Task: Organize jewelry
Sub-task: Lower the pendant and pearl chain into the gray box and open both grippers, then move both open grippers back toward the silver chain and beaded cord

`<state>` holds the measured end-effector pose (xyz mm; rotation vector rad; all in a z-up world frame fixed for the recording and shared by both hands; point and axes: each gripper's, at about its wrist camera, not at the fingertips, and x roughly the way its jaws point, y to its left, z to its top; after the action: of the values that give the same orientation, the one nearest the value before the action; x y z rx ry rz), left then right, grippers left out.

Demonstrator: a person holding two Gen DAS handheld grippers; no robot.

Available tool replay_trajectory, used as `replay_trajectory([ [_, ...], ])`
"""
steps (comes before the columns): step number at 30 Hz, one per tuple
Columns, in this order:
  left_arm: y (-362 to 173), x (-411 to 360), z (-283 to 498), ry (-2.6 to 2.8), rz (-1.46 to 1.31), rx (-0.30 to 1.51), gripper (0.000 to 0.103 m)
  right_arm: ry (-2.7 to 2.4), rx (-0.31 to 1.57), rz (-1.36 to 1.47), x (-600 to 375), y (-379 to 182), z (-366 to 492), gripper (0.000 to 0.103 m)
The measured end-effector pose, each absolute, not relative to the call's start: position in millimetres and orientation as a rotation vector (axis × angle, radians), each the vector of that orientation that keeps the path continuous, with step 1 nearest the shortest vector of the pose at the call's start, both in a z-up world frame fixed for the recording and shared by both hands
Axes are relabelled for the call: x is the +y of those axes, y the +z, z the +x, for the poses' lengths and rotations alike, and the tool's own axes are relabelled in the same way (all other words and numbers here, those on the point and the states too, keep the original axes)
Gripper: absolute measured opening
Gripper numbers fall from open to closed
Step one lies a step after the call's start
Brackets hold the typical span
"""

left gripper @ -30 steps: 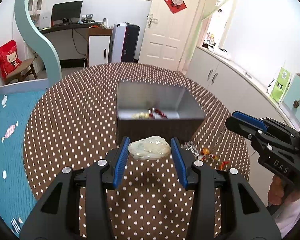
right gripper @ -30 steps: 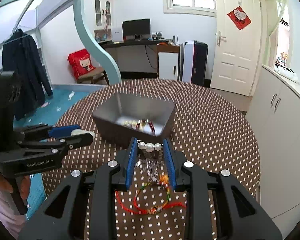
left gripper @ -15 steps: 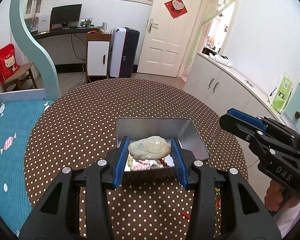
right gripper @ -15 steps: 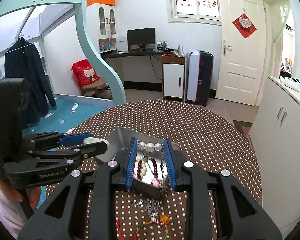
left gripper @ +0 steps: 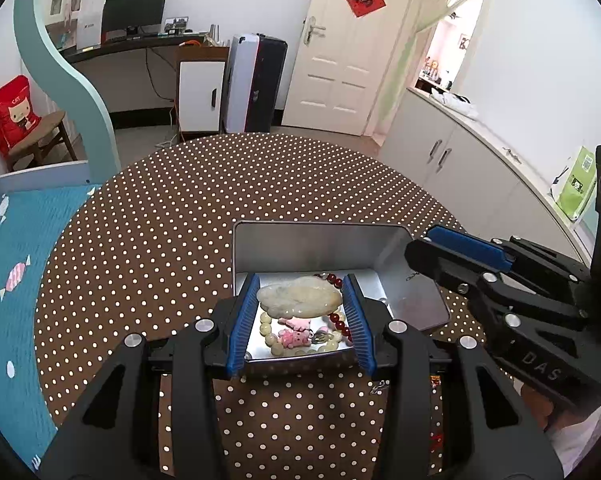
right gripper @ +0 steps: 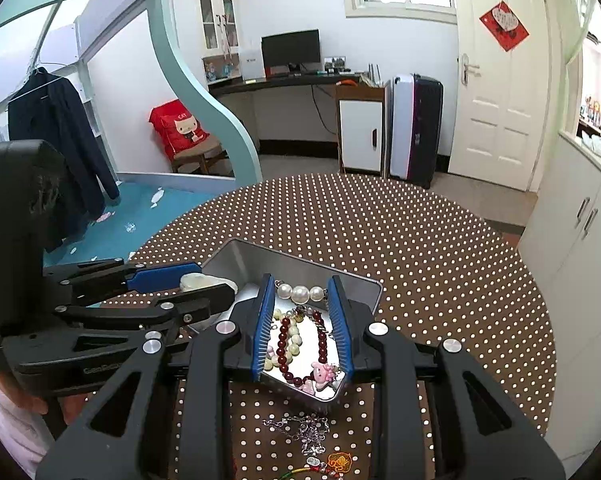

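Observation:
My left gripper (left gripper: 300, 300) is shut on a pale jade pendant (left gripper: 298, 297) and holds it over the silver metal box (left gripper: 320, 236). My right gripper (right gripper: 300, 294) is shut on a pearl bracelet (right gripper: 300, 292), whose chain hangs into the same box (right gripper: 244, 256). Inside the box lie dark red beads (right gripper: 286, 340), pale beads (left gripper: 268, 330) and a pink charm (left gripper: 294, 336). The left gripper also shows in the right wrist view (right gripper: 208, 282), and the right gripper shows at the right of the left wrist view (left gripper: 452, 248).
The box stands on a round brown polka-dot table (left gripper: 160, 220). A silver chain (right gripper: 300, 432) and a red cord bracelet with a gold charm (right gripper: 332, 464) lie on the cloth in front of the box. White cabinets (right gripper: 580, 220) stand to the right.
Both grippers rose and moved forward with their loads, from in front of the box to above its inside. Both stayed shut.

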<state>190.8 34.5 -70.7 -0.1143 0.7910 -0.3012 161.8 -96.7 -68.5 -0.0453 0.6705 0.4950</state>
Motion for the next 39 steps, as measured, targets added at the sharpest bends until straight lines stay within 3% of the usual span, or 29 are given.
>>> replay_trajectory([
  [17,-71,34,184,-0.297,-0.098,0.783,0.044,0.425,0.660,0.025,-127,-63,159,0.045],
  [28,-60,16,143,-0.343,-0.035,0.728,0.051,0.355,0.630,0.049,-157,-64,133,0.059],
  [31,-59,9,124,-0.384,-0.016,0.710,0.057,0.347,0.617,0.054,-166,-70,121,0.064],
  [39,-99,-24,111,-0.461,0.021,0.793,0.057,0.312,0.675,0.090,-189,-105,105,0.064],
])
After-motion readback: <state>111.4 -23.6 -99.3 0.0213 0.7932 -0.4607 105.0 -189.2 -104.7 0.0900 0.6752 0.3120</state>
